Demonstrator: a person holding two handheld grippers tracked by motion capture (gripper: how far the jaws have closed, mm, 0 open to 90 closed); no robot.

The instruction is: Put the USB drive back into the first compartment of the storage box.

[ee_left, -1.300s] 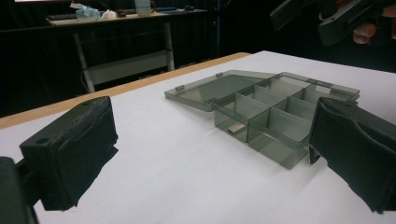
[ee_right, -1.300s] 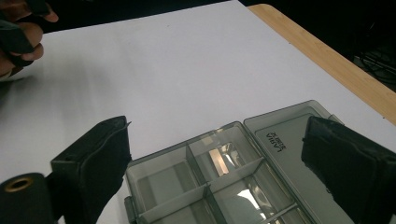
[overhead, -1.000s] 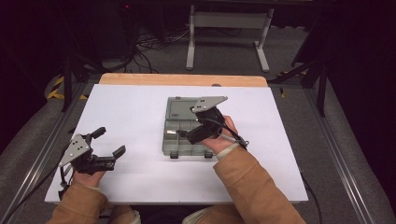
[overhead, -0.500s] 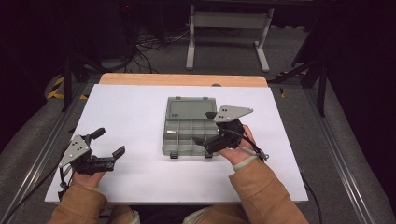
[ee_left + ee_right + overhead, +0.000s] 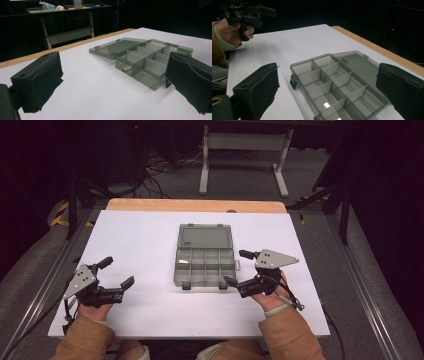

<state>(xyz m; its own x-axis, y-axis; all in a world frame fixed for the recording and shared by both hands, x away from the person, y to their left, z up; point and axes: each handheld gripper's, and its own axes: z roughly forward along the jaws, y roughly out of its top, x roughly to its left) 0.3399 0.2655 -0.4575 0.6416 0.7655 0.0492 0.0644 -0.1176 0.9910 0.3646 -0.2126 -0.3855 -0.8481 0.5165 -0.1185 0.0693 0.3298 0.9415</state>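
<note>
Centrally, a grey compartment box (image 5: 205,261) lies open on the white desk (image 5: 145,235), lid flat behind it.
Right tool (image 5: 242,268) sits just beside its right edge, jaws wide apart, empty; left tool (image 5: 116,272) well apart, likewise spread, holding nothing.

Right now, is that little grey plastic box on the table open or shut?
Open. The box has its lid folded flat onto the table behind it, so the divided compartments show.

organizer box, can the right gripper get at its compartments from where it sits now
Probably yes. The organizer box lies with its lid flat open, the right gripper sits just beside its right edge with jaws open, and nothing stands between them on the table.
</note>
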